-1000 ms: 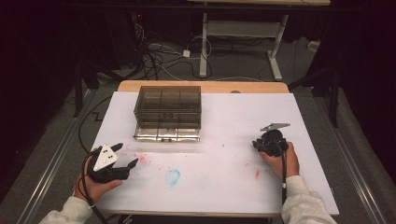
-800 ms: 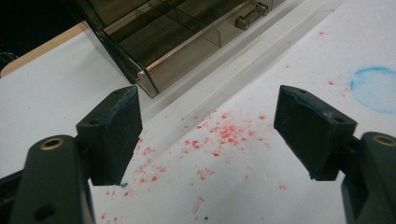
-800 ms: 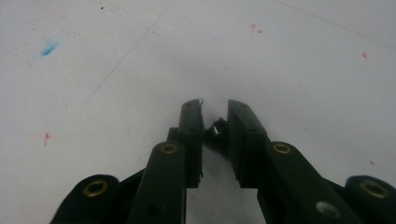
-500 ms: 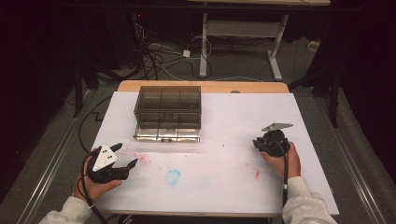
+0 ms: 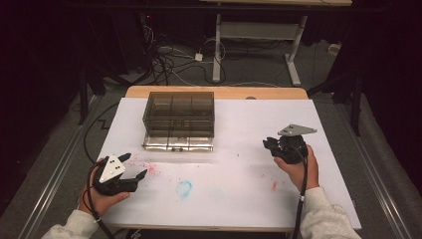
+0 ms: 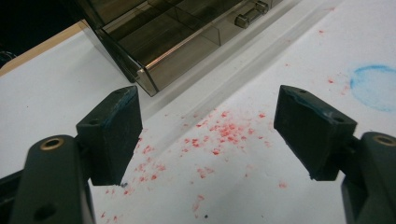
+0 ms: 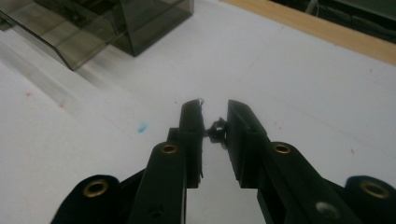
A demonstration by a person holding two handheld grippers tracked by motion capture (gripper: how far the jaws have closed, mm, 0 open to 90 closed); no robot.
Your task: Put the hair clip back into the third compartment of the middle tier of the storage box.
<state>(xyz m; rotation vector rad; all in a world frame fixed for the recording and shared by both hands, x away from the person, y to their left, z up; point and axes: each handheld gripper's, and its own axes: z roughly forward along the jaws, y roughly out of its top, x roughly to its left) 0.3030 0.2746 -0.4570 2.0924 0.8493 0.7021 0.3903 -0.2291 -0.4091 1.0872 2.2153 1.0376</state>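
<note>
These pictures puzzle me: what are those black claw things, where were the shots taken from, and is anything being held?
A person sits at a table covered in white paper, holding a hand-held gripper in each hand: a two-jaw clamp worked by squeezing. The high view looks down from above. The other two pictures come from cameras riding on each clamp, looking along its jaws. The left hand-held gripper stands wide open over red specks, empty. The right hand-held gripper is closed on a small dark object, too small to identify. A smoky clear plastic drawer box sits further back, and a blue smudge marks the paper.
</note>
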